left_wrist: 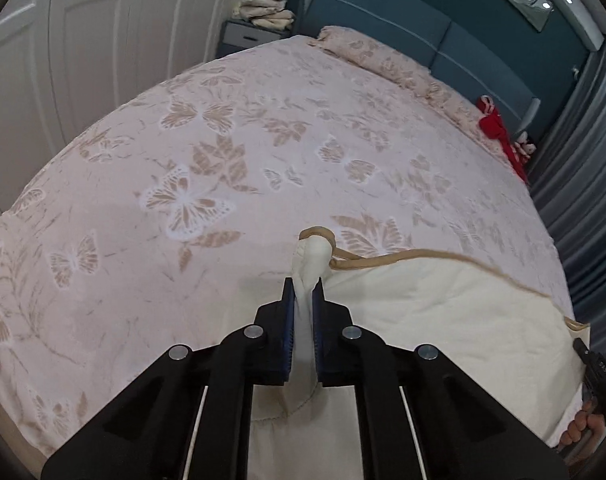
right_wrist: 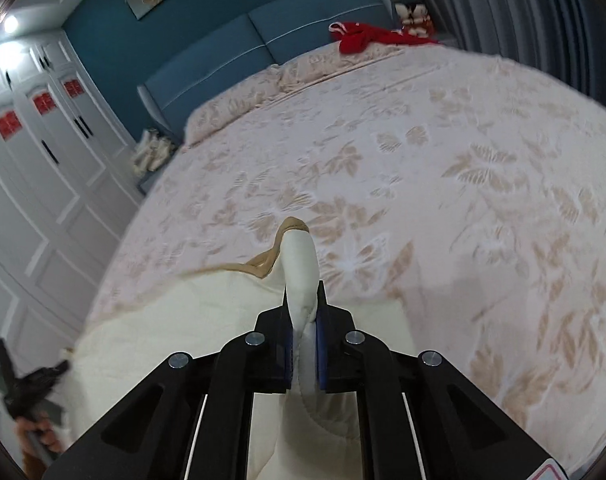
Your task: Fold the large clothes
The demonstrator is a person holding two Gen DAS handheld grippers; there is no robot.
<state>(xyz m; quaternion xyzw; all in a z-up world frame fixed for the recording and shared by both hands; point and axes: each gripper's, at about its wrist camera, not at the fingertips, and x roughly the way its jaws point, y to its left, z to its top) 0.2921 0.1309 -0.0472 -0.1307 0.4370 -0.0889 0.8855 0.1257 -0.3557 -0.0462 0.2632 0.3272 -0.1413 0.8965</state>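
A large cream quilted cloth (left_wrist: 443, 312) with a tan-trimmed edge (left_wrist: 423, 258) lies on the near part of the bed. My left gripper (left_wrist: 303, 286) is shut on one bunched corner of it, which sticks out past the blue pads. In the right wrist view the same cream cloth (right_wrist: 175, 320) spreads to the left, and my right gripper (right_wrist: 304, 290) is shut on another corner, whose white fold pokes up between the fingers. The tan edge runs between the two held corners. Each view catches the other hand-held gripper at its edge (left_wrist: 595, 376) (right_wrist: 27, 388).
The bed (left_wrist: 223, 160) has a pink cover with butterfly and leaf print. A red garment (right_wrist: 367, 36) lies by the blue headboard (right_wrist: 263, 40). White wardrobe doors (left_wrist: 83, 40) stand on one side, grey curtains (left_wrist: 583, 160) on the other. Folded cloths sit on a nightstand (left_wrist: 267, 10).
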